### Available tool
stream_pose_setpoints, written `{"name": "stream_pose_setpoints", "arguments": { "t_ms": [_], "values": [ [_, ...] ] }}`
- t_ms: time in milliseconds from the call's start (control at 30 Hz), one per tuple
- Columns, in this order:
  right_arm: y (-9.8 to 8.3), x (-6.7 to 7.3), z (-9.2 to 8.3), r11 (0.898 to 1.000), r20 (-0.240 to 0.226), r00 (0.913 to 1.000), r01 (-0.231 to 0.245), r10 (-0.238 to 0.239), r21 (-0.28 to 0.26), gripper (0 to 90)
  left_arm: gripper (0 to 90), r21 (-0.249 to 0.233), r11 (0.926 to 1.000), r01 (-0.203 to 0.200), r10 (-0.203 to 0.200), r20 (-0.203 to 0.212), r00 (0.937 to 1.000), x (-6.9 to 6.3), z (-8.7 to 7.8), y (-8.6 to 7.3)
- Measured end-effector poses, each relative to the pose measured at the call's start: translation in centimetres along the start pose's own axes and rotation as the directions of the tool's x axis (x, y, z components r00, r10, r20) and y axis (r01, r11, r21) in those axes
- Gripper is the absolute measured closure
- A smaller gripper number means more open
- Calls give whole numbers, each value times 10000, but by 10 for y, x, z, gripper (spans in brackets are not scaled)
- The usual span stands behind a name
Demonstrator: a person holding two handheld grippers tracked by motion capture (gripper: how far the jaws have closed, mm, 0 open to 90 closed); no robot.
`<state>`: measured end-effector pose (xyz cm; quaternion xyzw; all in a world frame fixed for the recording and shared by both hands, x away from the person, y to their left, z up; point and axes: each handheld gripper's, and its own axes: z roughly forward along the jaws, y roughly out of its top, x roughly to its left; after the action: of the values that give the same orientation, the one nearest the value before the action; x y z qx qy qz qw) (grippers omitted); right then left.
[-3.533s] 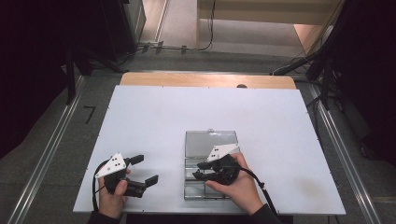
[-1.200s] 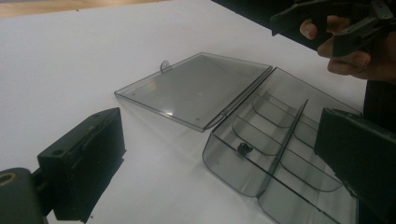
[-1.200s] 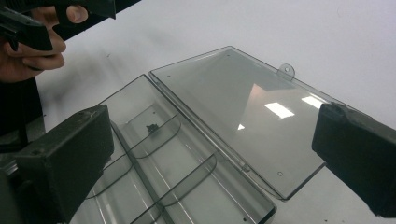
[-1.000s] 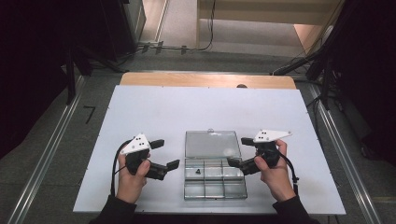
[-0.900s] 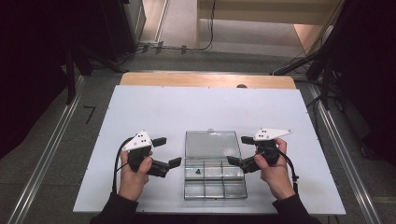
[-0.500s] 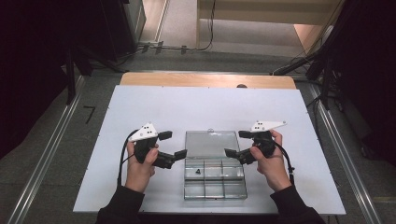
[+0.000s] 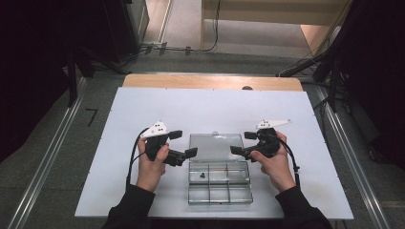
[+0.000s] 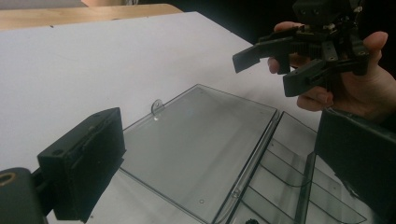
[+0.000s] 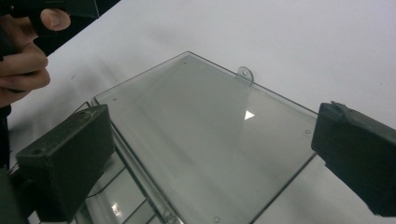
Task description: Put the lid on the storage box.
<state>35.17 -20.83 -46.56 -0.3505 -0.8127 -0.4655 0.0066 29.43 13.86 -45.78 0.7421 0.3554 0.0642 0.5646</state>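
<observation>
My box (image 7: 220, 182) sits near the worktop's (image 7: 119, 129) 6 o'clock edge, its clear lid (image 7: 215, 147) lying flat open toward 12, tab (image 8: 157, 106) at the far rim. One small dark part (image 7: 202, 175) lies in the box's near-left compartment. My left gripper (image 7: 182, 145) hovers at the lid's 9 o'clock, jaws apart; my right gripper (image 7: 242, 143) at its 3 o'clock, jaws apart, neither touching it.

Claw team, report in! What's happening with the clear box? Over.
Left claw and right claw open, empty. Clear box open, lid lying flat. Nothing in the way.
</observation>
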Motion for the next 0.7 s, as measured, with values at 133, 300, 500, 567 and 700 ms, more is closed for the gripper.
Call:
{"name": "stream_pose_setpoints", "arguments": {
  "t_ms": [133, 300, 500, 567, 700],
  "values": [
    [-2, -5, 3, 9997, 148, 9996, -245, 243, 79, 0, 17, 129, 9999, 57, -57, 23, 10000, 2, 5, -4],
    [-6, -11, 6, 9977, 228, 9975, -668, 666, 72, 32, 17, 253, 9991, 349, -348, -43, 9994, 7, 10, -11],
    [-8, -11, 10, 9960, 482, 9951, -874, 864, 198, 54, 17, 565, 9967, 586, -576, -190, 9982, 9, 19, -16],
    [-10, -12, 10, 9948, 473, 9939, -1006, 996, 187, 67, 21, 598, 9952, 773, -760, -232, 9968, 10, 20, -18],
    [-12, -14, 11, 9914, 579, 9904, -1277, 1259, 286, 101, 54, 663, 9913, 1134, -1109, -413, 9930, 14, 23, -21]
  ]
}}
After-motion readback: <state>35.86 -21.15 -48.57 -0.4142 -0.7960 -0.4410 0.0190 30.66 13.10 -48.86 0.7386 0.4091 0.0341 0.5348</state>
